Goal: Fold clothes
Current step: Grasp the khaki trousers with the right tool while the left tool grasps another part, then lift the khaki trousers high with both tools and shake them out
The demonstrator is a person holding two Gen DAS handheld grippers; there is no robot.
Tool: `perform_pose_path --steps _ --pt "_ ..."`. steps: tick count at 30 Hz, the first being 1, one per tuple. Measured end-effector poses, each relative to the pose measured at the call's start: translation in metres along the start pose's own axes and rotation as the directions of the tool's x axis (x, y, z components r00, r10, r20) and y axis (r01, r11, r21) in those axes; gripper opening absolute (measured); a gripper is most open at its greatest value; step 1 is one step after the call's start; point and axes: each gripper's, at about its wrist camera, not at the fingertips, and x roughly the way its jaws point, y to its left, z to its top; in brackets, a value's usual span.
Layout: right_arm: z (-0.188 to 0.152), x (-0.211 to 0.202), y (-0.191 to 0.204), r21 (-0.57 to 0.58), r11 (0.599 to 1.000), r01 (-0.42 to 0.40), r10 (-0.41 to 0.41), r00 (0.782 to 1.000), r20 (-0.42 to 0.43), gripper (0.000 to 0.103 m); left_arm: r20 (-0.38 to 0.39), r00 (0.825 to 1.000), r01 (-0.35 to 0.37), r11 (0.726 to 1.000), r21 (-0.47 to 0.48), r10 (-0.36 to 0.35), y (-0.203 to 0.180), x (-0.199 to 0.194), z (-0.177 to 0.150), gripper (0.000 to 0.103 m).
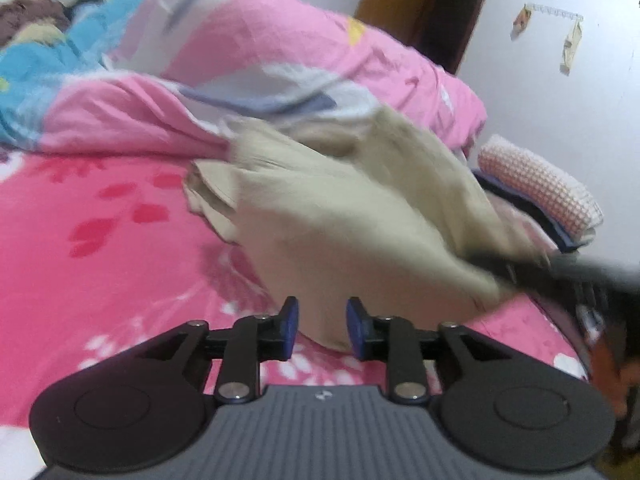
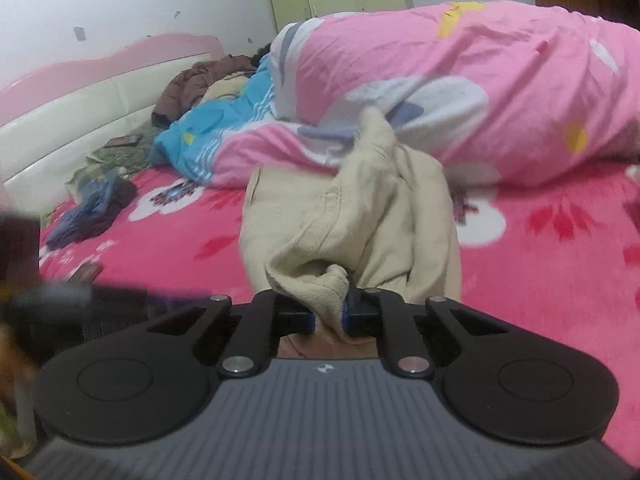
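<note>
Up close, the right gripper (image 2: 329,312) has its jaws pinched on a ribbed edge of the beige garment (image 2: 352,216). Jaws of the left gripper (image 1: 322,328) stand part open, clamping nothing, garment at twelve o'clock on the pink bed (image 1: 120,240).

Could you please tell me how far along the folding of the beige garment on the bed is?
Nothing looks folded yet: the beige knitted garment lies crumpled on the pink floral bedsheet. In hand: the right hand-held gripper is shut on a ribbed edge of it, while the left hand-held gripper stands open around another corner without pressing it. Spreading it flat and every fold remain.
</note>
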Motion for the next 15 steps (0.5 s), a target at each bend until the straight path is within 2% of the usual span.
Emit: perform_pose_path --steps 4,5,7,9,12,14,15 --pt "-0.043 -0.021 -0.008 0.088 0.996 -0.014 0.015 1.000 -0.015 0.009 0.040 0.999 0.006 1.000 -0.007 -0.005 0.004 -0.005 0.003 0.066" --pt "-0.053 -0.026 -0.012 0.116 0.993 -0.021 0.023 1.000 -0.013 0.009 0.048 0.999 0.015 1.000 -0.011 -0.015 0.004 -0.003 0.006 0.069" --pt "-0.072 -0.034 -0.021 0.174 0.984 -0.032 0.035 0.999 -0.012 0.009 0.066 0.997 0.041 0.999 -0.010 -0.041 0.003 0.003 0.012 0.084" --pt "-0.087 -0.041 -0.031 0.226 0.973 -0.046 0.049 0.999 -0.009 0.009 0.085 0.993 0.079 0.997 0.015 -0.080 0.000 0.011 0.018 0.092" --pt "-0.099 -0.049 -0.045 0.286 0.956 -0.066 0.066 0.998 0.010 0.010 0.106 0.985 0.125 0.989 0.074 -0.133 -0.011 0.025 0.025 0.092" --pt "-0.103 -0.053 -0.054 0.318 0.945 -0.081 0.076 0.997 0.029 0.011 0.117 0.979 0.155 0.981 0.114 -0.168 -0.021 0.032 0.029 0.088" --pt "-0.103 -0.055 -0.056 0.323 0.942 -0.087 0.079 0.996 0.038 0.012 0.117 0.976 0.168 0.976 0.135 -0.184 -0.026 0.034 0.030 0.081"
